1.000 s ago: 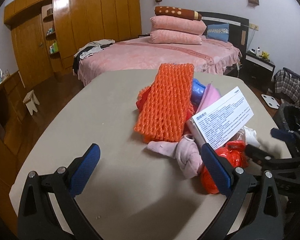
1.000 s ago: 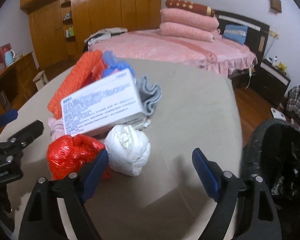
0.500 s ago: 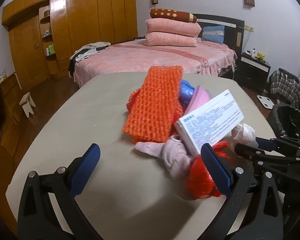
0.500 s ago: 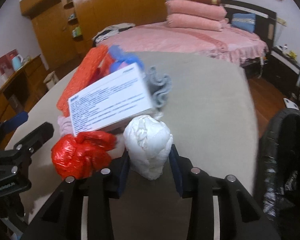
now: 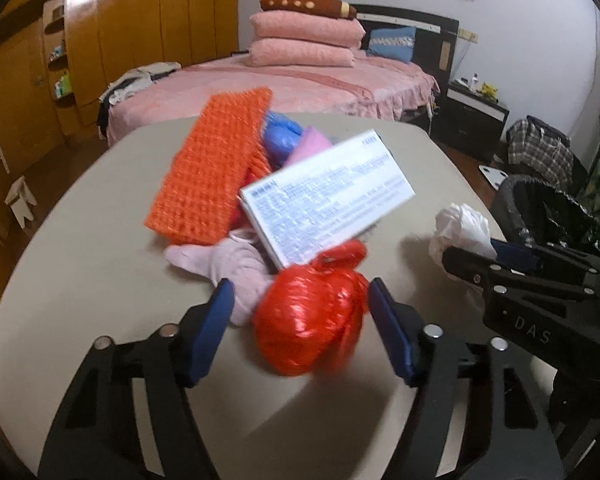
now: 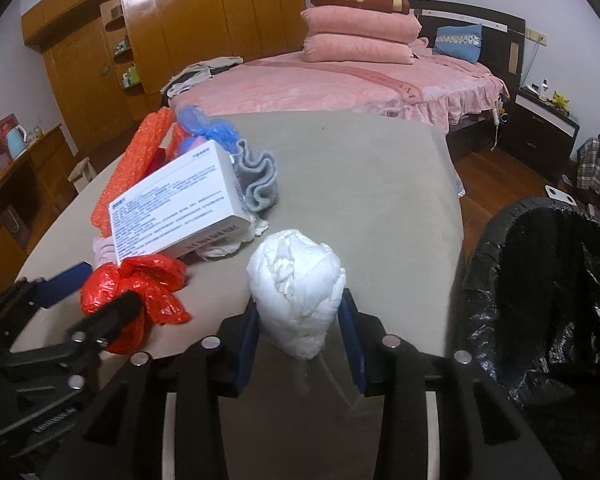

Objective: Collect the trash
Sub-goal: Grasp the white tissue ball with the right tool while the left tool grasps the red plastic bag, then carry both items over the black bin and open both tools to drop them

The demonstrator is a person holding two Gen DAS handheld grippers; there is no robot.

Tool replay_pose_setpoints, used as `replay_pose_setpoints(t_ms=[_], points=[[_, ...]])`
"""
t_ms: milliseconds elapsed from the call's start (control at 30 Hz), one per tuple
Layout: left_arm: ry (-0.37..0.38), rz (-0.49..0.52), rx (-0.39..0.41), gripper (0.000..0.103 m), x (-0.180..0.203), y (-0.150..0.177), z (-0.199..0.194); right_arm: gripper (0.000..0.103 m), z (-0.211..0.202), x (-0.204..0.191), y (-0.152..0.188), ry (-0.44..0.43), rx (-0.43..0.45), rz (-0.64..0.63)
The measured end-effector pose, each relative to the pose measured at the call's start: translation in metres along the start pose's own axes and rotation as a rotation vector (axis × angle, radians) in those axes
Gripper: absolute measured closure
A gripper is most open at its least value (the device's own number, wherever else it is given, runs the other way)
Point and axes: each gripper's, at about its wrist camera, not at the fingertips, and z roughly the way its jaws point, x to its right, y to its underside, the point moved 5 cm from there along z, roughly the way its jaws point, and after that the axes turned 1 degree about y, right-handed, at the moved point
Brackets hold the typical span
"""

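Note:
A knotted red plastic bag [image 5: 308, 312] lies on the beige table [image 5: 100, 260], at the near edge of a trash pile. My left gripper [image 5: 300, 324] straddles it, and its jaws are closing. The right pad is at the bag's side and the left pad stands a little off it. My right gripper [image 6: 300, 320] is shut on a crumpled white plastic ball [image 6: 296, 272], held apart from the pile, with the white ball [image 5: 460, 224] also showing in the left wrist view. The red bag [image 6: 140, 292] sits to its left.
The pile holds an orange foam net [image 5: 212, 176], a printed white box [image 5: 324, 204], a pink cloth [image 5: 228, 264], a grey cloth [image 6: 258, 184] and a blue bag [image 6: 204, 128]. A bin with a black liner [image 6: 540, 280] stands off the table's right edge. A pink bed is behind.
My left gripper moved forward over the red bag and its jaws narrowed around it. My right gripper shut on the white ball and drew it away from the pile.

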Motion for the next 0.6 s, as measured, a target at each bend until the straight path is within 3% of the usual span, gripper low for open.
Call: replay_pose_setpoints(t_ms=[67, 167, 300, 600], points=[[-0.013, 0.008, -0.003, 0.041, 0.003, 0.001, 0.002, 0.065, 0.002, 0.000, 0.001, -0.002, -0.001, -0.004], [-0.046, 0.015, 0.007, 0.058, 0.005, 0.002, 0.002, 0.065, 0.004, -0.001, 0.005, -0.004, -0.002, -0.006], [-0.043, 0.017, 0.016, 0.066, 0.006, 0.000, 0.000, 0.065, 0.002, -0.001, 0.007, -0.001, 0.005, -0.010], [0.003, -0.001, 0.098, 0.069, 0.012, -0.007, -0.024, 0.065, -0.015, 0.002, 0.001, -0.008, 0.050, -0.013]])
